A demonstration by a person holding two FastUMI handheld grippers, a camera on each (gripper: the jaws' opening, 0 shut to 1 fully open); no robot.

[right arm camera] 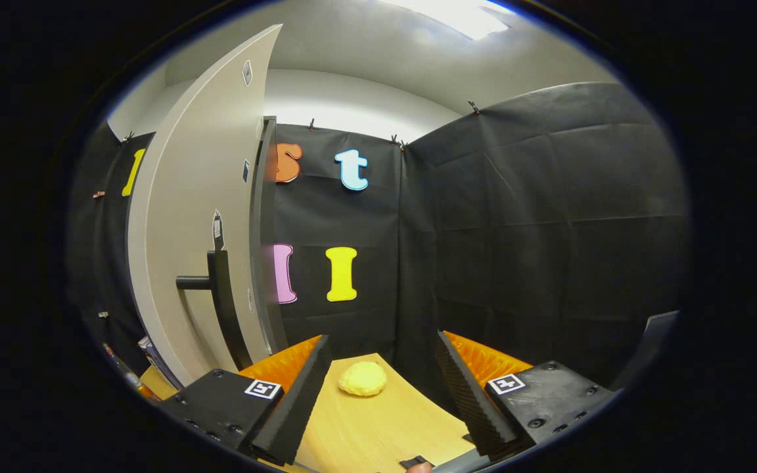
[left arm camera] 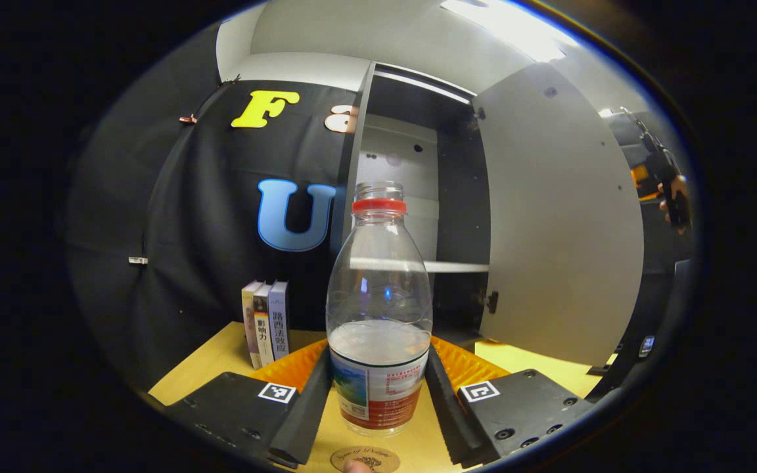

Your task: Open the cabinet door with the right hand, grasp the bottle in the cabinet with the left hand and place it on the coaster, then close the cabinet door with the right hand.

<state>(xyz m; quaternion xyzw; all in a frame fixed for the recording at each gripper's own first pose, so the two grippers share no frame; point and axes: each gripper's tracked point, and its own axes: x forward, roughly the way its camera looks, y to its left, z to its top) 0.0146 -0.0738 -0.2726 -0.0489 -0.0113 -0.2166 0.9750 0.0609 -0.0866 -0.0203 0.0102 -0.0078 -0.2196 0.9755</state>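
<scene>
A clear plastic bottle (left arm camera: 378,276) with a red neck ring, no cap and a little water stands upright between my left gripper's (left arm camera: 378,378) fingers, which press on its labelled lower part. Just below it, at the near edge of the left gripper view, lies a round brown coaster (left arm camera: 365,458) on the wooden table. Behind the bottle the grey cabinet (left arm camera: 411,171) stands open, its door (left arm camera: 556,217) swung out to the right. In the right gripper view my right gripper (right arm camera: 383,355) is open with nothing in it, right of the door (right arm camera: 201,217) and its dark bar handle (right arm camera: 217,289).
Three books (left arm camera: 265,322) stand upright on the table left of the cabinet. A yellow lumpy object (right arm camera: 363,379) lies on the table beyond the right gripper. Far right in the left gripper view, a hand holds the other gripper (left arm camera: 671,190) past the door edge.
</scene>
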